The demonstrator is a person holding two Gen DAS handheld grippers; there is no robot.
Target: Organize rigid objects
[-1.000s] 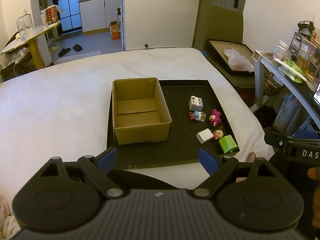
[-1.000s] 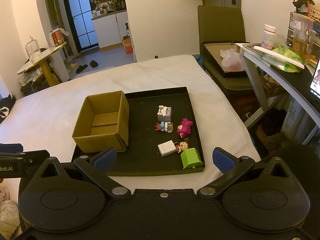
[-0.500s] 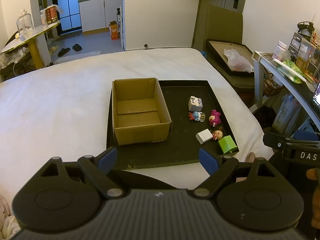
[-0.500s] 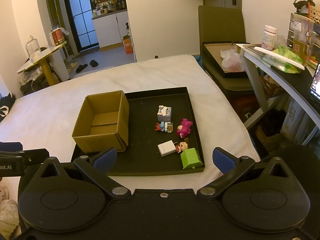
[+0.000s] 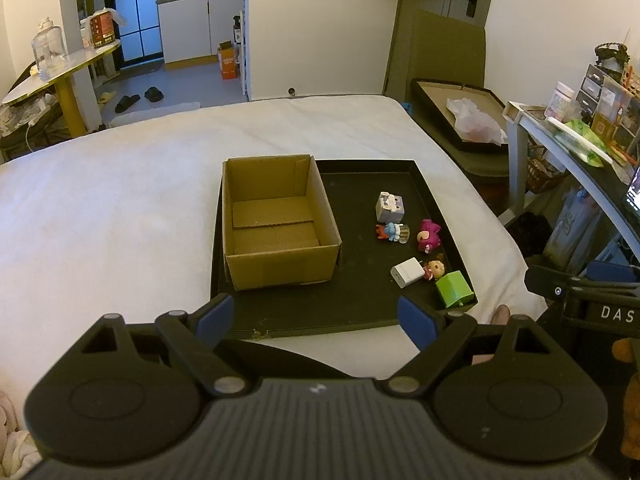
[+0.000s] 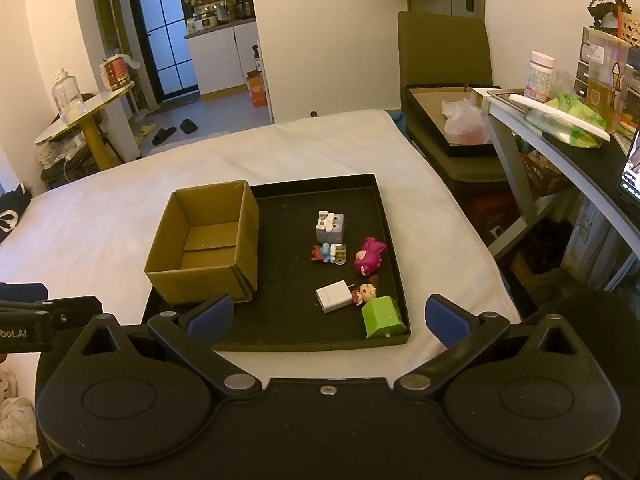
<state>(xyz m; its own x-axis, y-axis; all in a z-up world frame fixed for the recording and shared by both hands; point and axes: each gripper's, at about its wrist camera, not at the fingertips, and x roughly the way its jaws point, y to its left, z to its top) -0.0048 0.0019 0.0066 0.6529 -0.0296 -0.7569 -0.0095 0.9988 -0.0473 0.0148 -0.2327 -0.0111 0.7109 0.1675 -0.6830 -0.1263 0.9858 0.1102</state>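
My left gripper [image 5: 316, 318] has its blue-padded fingers [image 5: 212, 316] spread wide with nothing between them, poised over the near edge of the black tray [image 5: 304, 320]. My right gripper [image 6: 328, 316] is the same: its fingers [image 6: 444, 318] stand far apart and empty, above the tray's near rim [image 6: 312, 346] and clear of everything on it.

Beyond the fingers, the tray lies on a white bed [image 5: 100, 208]. On its left half stands an open cardboard box [image 5: 276, 220], upright and with only its folded bottom flaps showing inside. The small objects are all on the tray's right half, outside the box. Nearest me, in the right near corner, is a green block [image 6: 382, 316], touching or nearly touching the tray wall. Just beside it lies a small doll-head figure [image 6: 366, 292], and next to that a white plug adapter [image 6: 334, 296] with its prongs pointing toward the doll. Further back lie a magenta plush-like figure [image 6: 370, 256] and, to its left, a small blue-and-red figure [image 6: 330, 254] on its side. Behind those stands a grey cube toy [image 6: 330, 226] with white pieces on top.

From the left wrist view I see the right gripper's black frame at the right edge [image 5: 580, 296]. Off the bed to the right is a counter [image 6: 560, 144] crowded with a white bottle and green packets.
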